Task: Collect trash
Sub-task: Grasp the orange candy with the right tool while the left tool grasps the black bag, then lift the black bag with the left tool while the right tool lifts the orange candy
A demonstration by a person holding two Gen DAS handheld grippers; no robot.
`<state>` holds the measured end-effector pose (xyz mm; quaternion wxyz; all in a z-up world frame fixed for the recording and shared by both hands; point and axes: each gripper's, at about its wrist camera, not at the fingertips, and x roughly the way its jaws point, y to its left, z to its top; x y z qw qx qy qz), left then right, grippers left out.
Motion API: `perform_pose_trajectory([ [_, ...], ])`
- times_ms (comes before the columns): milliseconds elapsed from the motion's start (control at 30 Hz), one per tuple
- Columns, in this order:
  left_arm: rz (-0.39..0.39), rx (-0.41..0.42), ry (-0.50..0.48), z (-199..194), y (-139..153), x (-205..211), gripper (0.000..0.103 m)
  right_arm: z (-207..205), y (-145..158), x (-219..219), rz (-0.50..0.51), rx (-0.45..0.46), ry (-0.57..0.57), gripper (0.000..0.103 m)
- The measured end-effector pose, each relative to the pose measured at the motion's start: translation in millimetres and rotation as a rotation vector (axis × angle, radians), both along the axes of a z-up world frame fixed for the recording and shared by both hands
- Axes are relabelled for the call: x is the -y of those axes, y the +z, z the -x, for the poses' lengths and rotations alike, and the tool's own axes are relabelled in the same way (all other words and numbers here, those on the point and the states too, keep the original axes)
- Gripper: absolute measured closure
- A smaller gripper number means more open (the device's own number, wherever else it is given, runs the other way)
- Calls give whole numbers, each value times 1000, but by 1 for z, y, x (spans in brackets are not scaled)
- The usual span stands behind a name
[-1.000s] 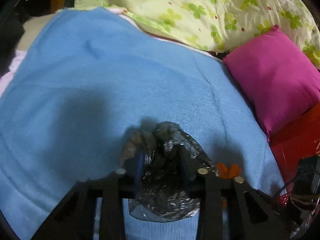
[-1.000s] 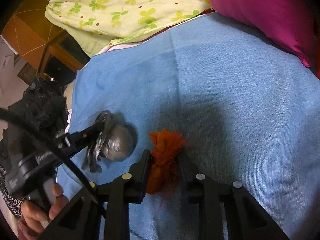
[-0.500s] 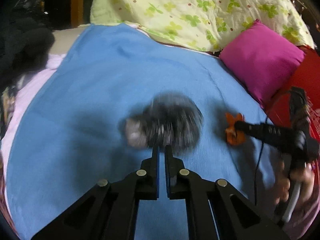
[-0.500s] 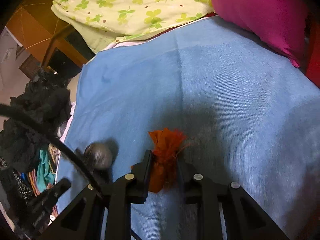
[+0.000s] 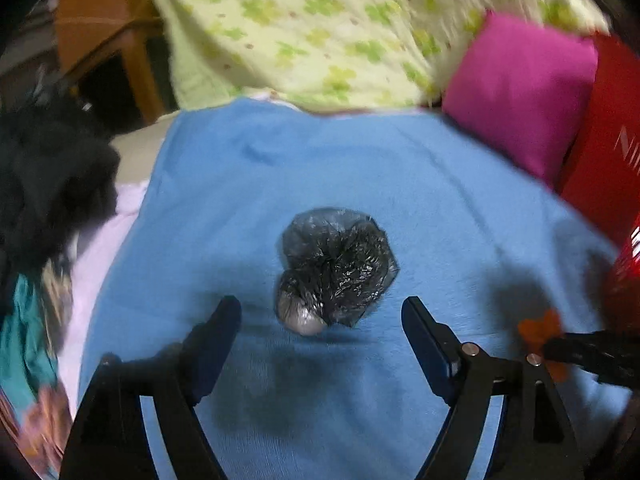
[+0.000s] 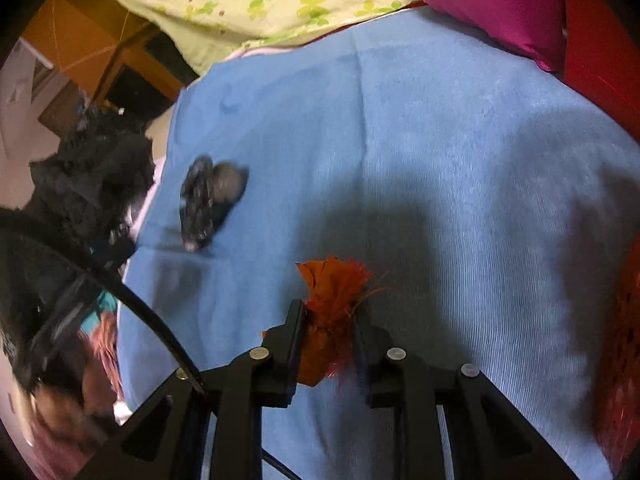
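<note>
A bed fills the room here, with a blue blanket (image 5: 440, 208) spread flat, a green flowered quilt (image 5: 320, 32) at the far end and a pink pillow (image 5: 520, 96) off to the right.

The left gripper (image 5: 320, 320) has its jaws wide apart and holds nothing. Just ahead of it, between the two tips but a little farther out, a black bag (image 5: 336, 264) lies on the blanket. It is crinkly, thin plastic, scrunched into a loose lump, with a small grey ball part at the near end. It looks very light and soft. It will likely squash flat when squeezed, and the shiny plastic may slip. The fat, bunched middle looks like the best place to pinch, not the thin edges.

The right gripper (image 6: 328, 320) is clamped on an orange scrap (image 6: 332, 308). The scrap sits right between the jaws, with its frilly top sticking out past the tips. It looks like soft crumpled paper or cloth with loose threads, light and easy to crush. The jaws hold it around its narrow waist, which looks like a good spot. The loose threads could snag on the blanket.

To the left of both grippers, a dark fuzzy heap (image 6: 92, 184) hangs off the bed edge. I cannot tell what it is.
</note>
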<state>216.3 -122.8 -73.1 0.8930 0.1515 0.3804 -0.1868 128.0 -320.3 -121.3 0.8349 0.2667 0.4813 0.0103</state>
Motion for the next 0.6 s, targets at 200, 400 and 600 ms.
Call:
perform_pose_trajectory([
  [200, -88, -66, 33, -40, -35, 25, 20, -9, -8, -1, -3, -39, 20, 76],
  [400, -13, -190, 91, -64, -57, 24, 54, -12, -13, 3, -51, -66, 31, 72],
  [600, -50, -74, 121, -38, -41, 21, 65, -9, -9, -13, -2, -20, 98, 72],
])
